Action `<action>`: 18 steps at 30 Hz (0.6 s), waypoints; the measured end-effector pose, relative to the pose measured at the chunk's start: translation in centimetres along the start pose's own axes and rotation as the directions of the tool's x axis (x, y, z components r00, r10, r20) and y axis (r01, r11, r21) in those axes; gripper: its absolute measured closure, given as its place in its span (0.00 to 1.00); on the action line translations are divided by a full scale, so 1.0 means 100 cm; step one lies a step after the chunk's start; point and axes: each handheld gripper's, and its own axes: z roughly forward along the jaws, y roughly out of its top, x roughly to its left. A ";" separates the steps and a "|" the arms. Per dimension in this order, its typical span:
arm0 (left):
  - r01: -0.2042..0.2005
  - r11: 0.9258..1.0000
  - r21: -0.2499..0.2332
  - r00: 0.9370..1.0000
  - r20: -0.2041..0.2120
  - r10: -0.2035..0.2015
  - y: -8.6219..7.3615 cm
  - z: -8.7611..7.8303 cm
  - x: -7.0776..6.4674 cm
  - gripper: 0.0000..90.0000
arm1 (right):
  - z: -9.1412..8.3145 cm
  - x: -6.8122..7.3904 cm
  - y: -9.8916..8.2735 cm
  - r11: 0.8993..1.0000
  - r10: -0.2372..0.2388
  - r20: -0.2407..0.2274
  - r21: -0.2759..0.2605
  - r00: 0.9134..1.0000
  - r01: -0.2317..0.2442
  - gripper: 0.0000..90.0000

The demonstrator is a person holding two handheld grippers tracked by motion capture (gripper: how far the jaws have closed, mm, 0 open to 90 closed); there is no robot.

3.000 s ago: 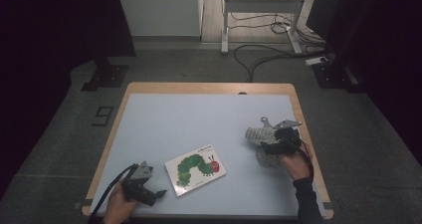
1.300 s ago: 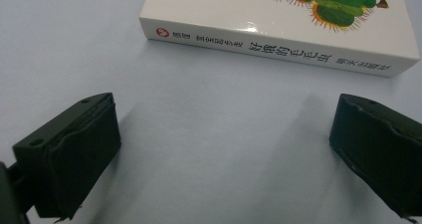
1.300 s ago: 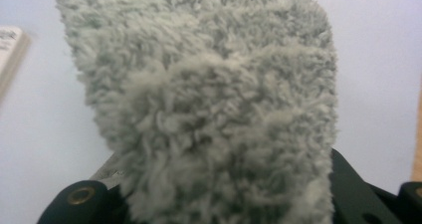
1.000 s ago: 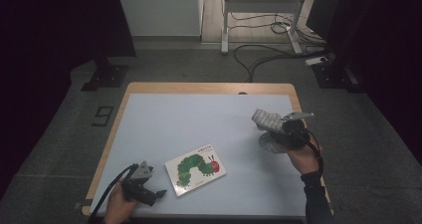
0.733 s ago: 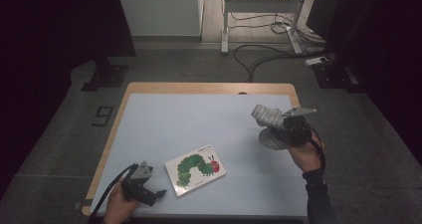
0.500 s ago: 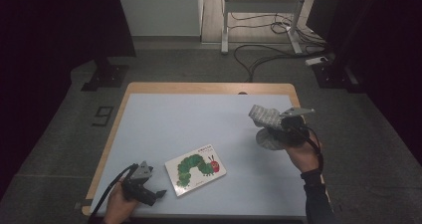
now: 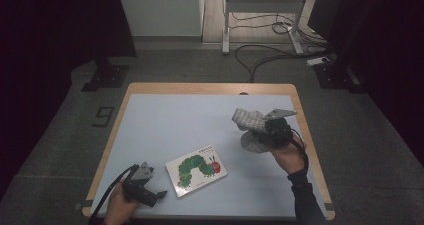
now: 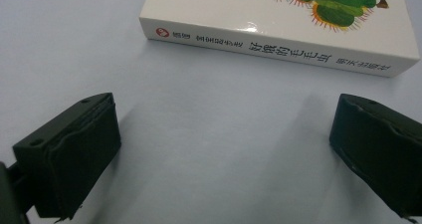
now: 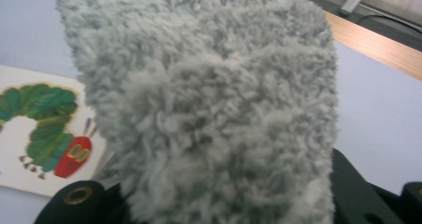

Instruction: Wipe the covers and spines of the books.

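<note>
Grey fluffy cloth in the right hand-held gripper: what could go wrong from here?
1. The grey fluffy cloth hangs from the right hand-held gripper with a bunch trailing to the table; the pinch may slip.
2. It blocks the right gripper view, so placement is half blind.
3. The trailing part could drag toward the book, which the open left hand-held gripper faces.

Saw a grey fluffy cloth (image 9: 214, 109) rising from between the 2 black jaws at the bottom edge and covering most of the frame, gripped there. Saw a caterpillar picture book (image 9: 45, 139) lying flat on the pale blue table (image 9: 378, 119) behind it at left. Noted the table's wooden edge (image 9: 378, 45) at upper right.
</note>
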 end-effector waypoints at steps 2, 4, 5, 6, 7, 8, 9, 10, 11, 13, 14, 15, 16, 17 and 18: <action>0.000 1.000 0.000 1.000 0.000 0.000 0.000 0.000 0.000 0.00 | 0.003 0.006 0.003 1.000 -0.010 -0.014 -0.003 1.000 0.010 0.71; 0.000 1.000 0.000 1.000 0.000 0.000 0.000 0.000 0.000 0.00 | 0.007 0.012 0.006 1.000 -0.022 -0.025 -0.007 0.999 0.022 0.71; 0.000 1.000 0.000 1.000 0.000 0.000 0.000 0.000 0.000 0.00 | 0.007 0.012 0.006 1.000 -0.022 -0.025 -0.007 0.999 0.022 0.71; 0.000 1.000 0.000 1.000 0.000 0.000 0.000 0.000 0.000 0.00 | 0.010 0.019 0.010 1.000 -0.028 -0.042 -0.011 0.999 0.028 0.71; 0.000 1.000 0.000 1.000 0.000 0.000 0.000 0.000 0.000 0.00 | 0.012 0.022 0.011 0.999 -0.038 -0.051 -0.014 0.998 0.037 0.71; 0.002 1.000 -0.002 1.000 0.000 -0.002 0.000 0.000 0.000 0.00 | 0.013 0.026 0.013 0.999 -0.042 -0.059 -0.017 0.997 0.041 0.71; 0.002 1.000 -0.002 1.000 0.000 -0.002 0.000 0.000 0.000 0.00 | 0.013 0.026 0.013 0.999 -0.042 -0.059 -0.017 0.997 0.041 0.71; 0.002 1.000 -0.002 1.000 0.001 -0.002 0.000 0.000 0.000 0.00 | 0.014 0.029 0.014 0.999 -0.047 -0.066 -0.016 0.997 0.046 0.71; 0.002 1.000 -0.002 1.000 0.000 -0.002 0.000 0.000 0.000 0.00 | 0.017 0.034 0.016 0.998 -0.059 -0.073 -0.020 0.996 0.057 0.71; 0.002 1.000 -0.002 1.000 0.000 -0.002 0.000 0.000 0.000 0.00 | 0.021 0.044 0.021 0.997 -0.079 -0.090 -0.023 0.993 0.078 0.71; 0.002 1.000 -0.002 1.000 0.000 -0.002 0.000 0.000 0.000 0.00 | 0.022 0.047 0.022 0.996 -0.085 -0.095 -0.023 0.992 0.083 0.71; 0.002 1.000 -0.002 1.000 0.000 -0.002 0.000 0.000 0.000 0.00 | 0.022 0.047 0.022 0.996 -0.085 -0.095 -0.023 0.992 0.083 0.71; 0.002 1.000 -0.002 1.000 0.000 -0.002 0.000 0.000 0.000 0.00 | 0.023 0.050 0.024 0.996 -0.091 -0.100 -0.025 0.991 0.089 0.71; 0.002 1.000 -0.002 1.000 0.000 -0.002 0.000 0.000 0.000 0.00 | 0.026 0.057 0.027 0.995 -0.101 -0.113 -0.028 0.988 0.099 0.71; 0.002 1.000 -0.002 1.000 0.000 -0.002 0.000 0.000 0.000 0.00 | 0.027 0.059 0.028 0.994 -0.105 -0.117 -0.029 0.988 0.102 0.71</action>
